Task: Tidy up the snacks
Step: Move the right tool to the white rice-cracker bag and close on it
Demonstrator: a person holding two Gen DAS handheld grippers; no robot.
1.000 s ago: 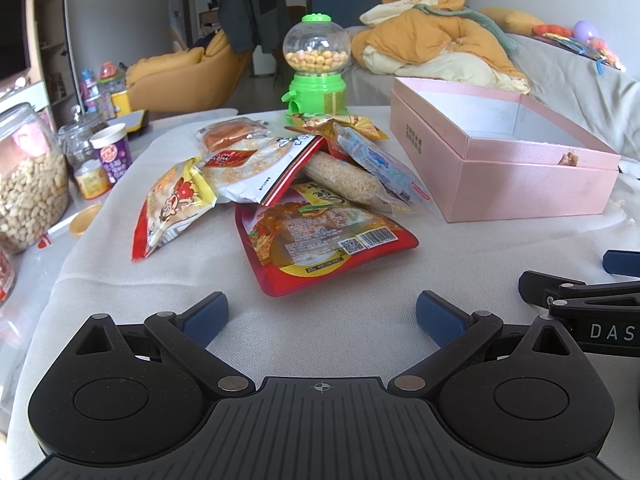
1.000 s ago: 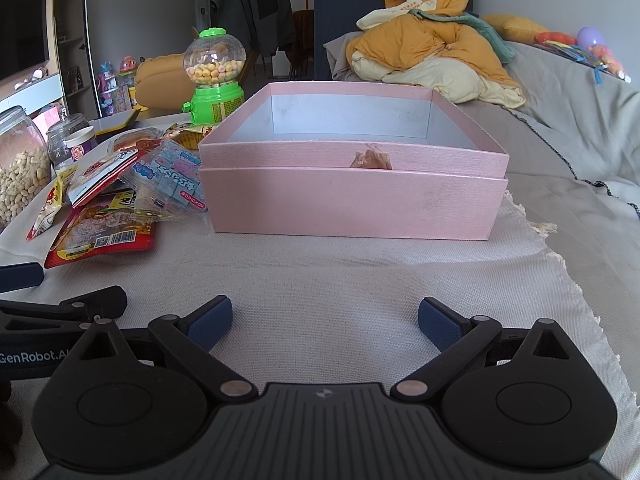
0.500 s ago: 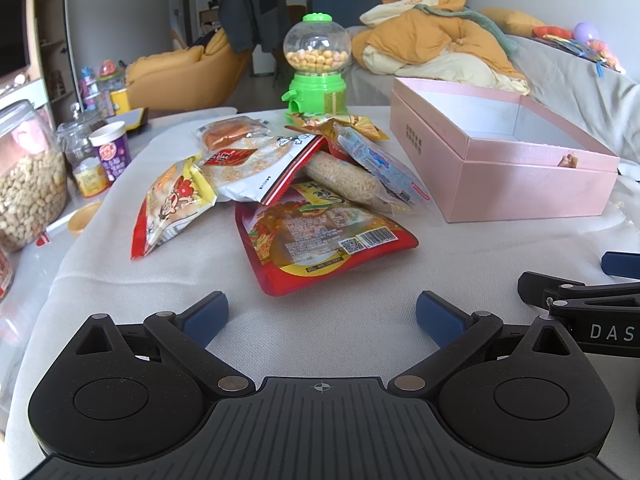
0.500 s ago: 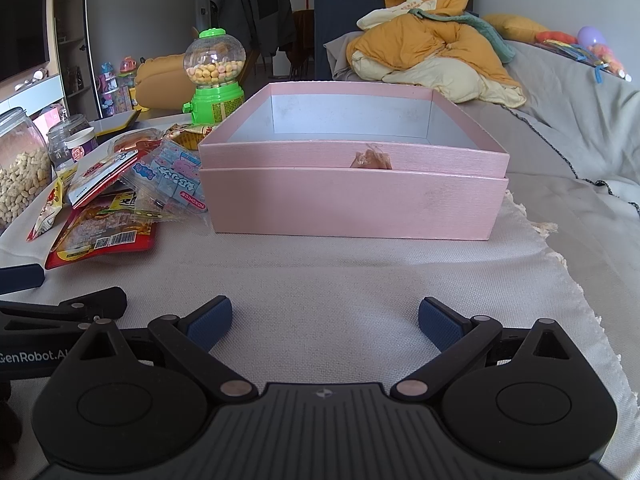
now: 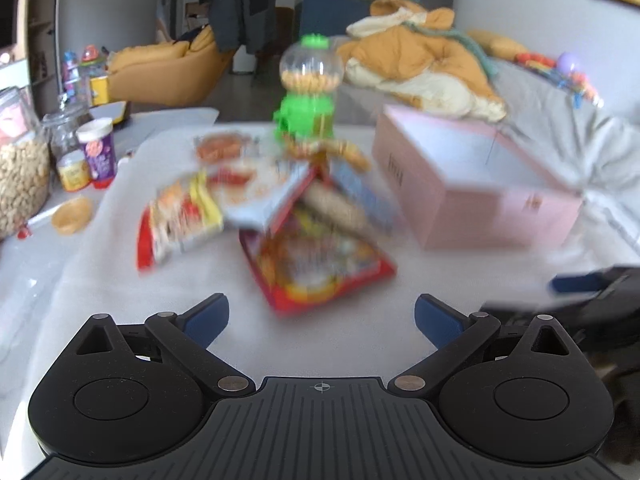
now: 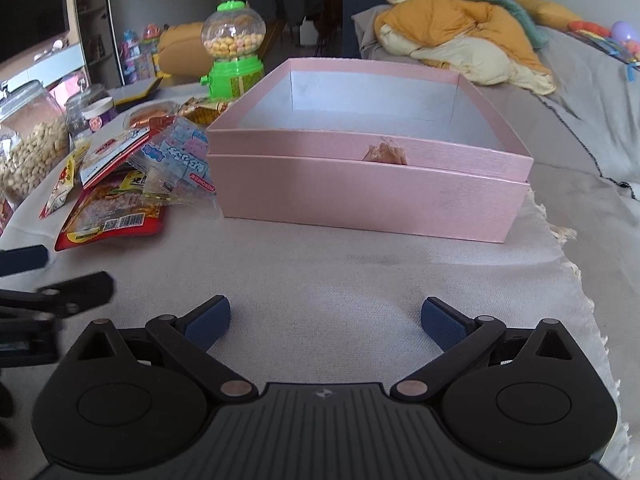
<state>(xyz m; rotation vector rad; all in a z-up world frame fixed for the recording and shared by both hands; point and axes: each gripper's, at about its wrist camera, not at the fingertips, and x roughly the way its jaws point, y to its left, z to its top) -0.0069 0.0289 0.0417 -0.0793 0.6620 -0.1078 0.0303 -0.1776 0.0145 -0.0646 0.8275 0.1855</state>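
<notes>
Both tools are up over the cloth-covered table with nothing picked yet, so this looks like the opening reach. The left gripper has its jaws spread wide and empty, aimed at the heap of snack packets, blurred in its own view; nearest it lies the red pouch with the barcode. The right gripper is just as wide and empty, facing the pink box, which sits open and bare just beside the heap. Best bet: come in low on one packet's free edge, pinch flat, and lift clear of the box wall.
</notes>
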